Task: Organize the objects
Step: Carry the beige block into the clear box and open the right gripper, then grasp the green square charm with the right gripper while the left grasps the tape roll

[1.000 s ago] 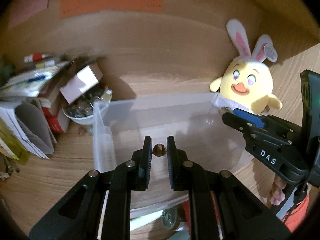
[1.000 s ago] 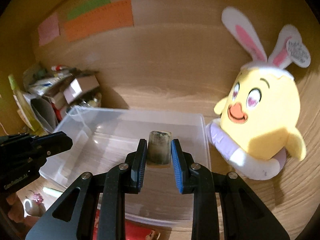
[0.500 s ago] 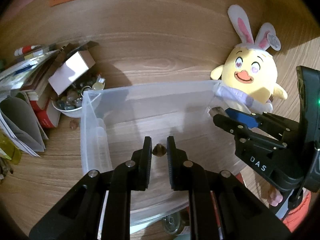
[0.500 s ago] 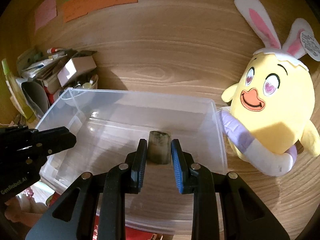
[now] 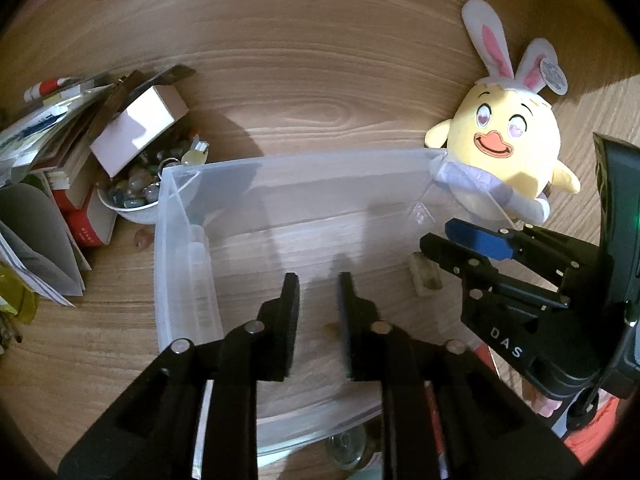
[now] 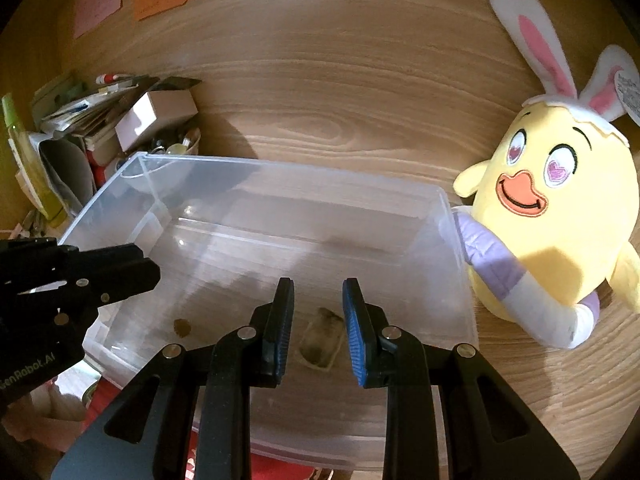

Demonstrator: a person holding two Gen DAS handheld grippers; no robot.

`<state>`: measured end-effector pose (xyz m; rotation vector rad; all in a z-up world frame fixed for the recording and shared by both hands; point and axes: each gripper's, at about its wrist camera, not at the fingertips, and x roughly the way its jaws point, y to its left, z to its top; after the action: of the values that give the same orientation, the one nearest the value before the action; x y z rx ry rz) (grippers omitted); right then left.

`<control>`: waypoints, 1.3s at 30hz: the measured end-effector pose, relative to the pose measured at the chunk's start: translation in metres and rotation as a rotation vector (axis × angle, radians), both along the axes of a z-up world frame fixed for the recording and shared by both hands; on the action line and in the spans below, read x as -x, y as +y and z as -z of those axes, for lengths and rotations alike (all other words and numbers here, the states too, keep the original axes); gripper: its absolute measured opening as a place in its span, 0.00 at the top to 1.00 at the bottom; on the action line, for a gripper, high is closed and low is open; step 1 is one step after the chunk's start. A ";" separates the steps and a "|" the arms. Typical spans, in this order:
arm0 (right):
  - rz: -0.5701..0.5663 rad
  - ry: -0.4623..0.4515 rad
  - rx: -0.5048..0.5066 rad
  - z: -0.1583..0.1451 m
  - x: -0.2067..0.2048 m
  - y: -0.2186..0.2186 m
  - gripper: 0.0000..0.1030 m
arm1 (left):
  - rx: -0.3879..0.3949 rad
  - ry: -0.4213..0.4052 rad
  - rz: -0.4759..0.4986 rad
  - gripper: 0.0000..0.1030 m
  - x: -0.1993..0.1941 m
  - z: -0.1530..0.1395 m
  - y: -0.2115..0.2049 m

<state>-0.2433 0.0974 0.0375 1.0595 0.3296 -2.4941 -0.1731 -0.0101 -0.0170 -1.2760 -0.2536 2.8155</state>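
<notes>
right wrist view: the right hand-held gripper [image 6: 316, 320] hangs over the clear plastic bin [image 6: 280, 168] with its jaws parted and empty — the grey-brown rectangular block [image 6: 320, 342] lies on the bin floor near the front wall, below the gap. the left hand-held gripper [image 5: 318, 312], jaws just opened, holds nothing; the small round brown nut [image 6: 182, 326] rests by the bin's left front corner. this drop-off looks done — next, lift both clear and fetch another item from the tabletop [image 5: 320, 80].

The left gripper [image 5: 318, 296] is opening and its small brown stone [image 5: 331, 326] is now lying on the bin [image 5: 176, 240] floor. The right gripper [image 6: 318, 312] is no longer holding the grey block [image 6: 320, 342], which is resting below its jaws.
</notes>
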 end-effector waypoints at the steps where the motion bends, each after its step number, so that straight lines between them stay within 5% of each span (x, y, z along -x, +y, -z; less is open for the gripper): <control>1: -0.002 -0.003 -0.001 0.000 0.000 0.000 0.75 | -0.001 0.003 -0.002 0.75 -0.001 -0.001 0.000; 5: -0.001 0.000 -0.001 -0.004 -0.002 0.001 0.66 | -0.009 0.018 -0.009 0.70 -0.007 -0.006 -0.003; 9: 0.010 0.039 -0.009 -0.012 -0.008 0.002 0.46 | -0.018 0.052 -0.015 0.55 -0.017 -0.018 -0.006; 17: 0.018 0.107 -0.031 -0.031 -0.025 0.004 0.30 | 0.045 0.152 -0.008 0.35 -0.044 -0.048 -0.003; 22: 0.003 0.144 0.001 -0.050 -0.046 0.012 0.20 | 0.073 0.206 0.002 0.13 -0.063 -0.063 0.000; 31: 0.012 0.211 0.062 -0.076 -0.092 0.046 0.15 | 0.080 0.207 0.003 0.08 -0.093 -0.066 -0.009; 39: 0.064 0.167 0.091 -0.061 -0.112 0.071 0.13 | 0.093 0.141 -0.017 0.07 -0.107 -0.046 -0.026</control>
<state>-0.1316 0.1684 0.0988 0.8401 0.2307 -2.6345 -0.0662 -0.0360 0.0287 -1.0883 -0.1300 2.9462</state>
